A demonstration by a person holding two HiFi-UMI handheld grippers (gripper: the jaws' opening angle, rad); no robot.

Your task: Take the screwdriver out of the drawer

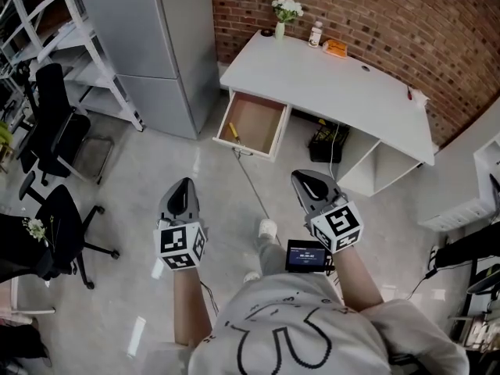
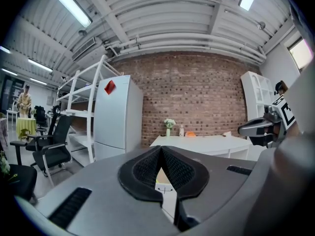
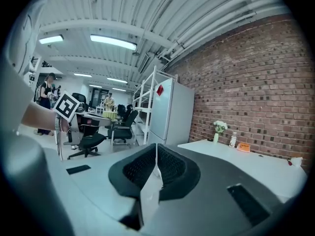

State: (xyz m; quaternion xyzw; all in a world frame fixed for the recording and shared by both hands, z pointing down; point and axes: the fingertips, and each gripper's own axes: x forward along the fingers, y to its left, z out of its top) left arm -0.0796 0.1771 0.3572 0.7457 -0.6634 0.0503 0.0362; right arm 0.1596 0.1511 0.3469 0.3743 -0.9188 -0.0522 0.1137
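The wooden drawer [image 1: 251, 123] stands pulled out from the left end of the white desk [image 1: 344, 92]. A yellow-handled screwdriver [image 1: 232, 130] lies inside it near the left wall. My left gripper [image 1: 183, 186] hovers over the floor well short of the drawer, shut and empty. Level with it on the right is my right gripper [image 1: 306, 181], likewise shut with nothing held. In the left gripper view the pads of the left gripper [image 2: 161, 149] meet at their tips, facing the desk [image 2: 197, 142]. In the right gripper view the right gripper [image 3: 156, 147] is shut too.
A grey cabinet [image 1: 156, 37] stands left of the desk, with shelving [image 1: 86, 61] and black office chairs [image 1: 55, 131] further left. On the desk are a flower vase [image 1: 283, 12], a bottle [image 1: 316, 33] and an orange item [image 1: 335, 48]. A black crate [image 1: 328, 141] sits underneath.
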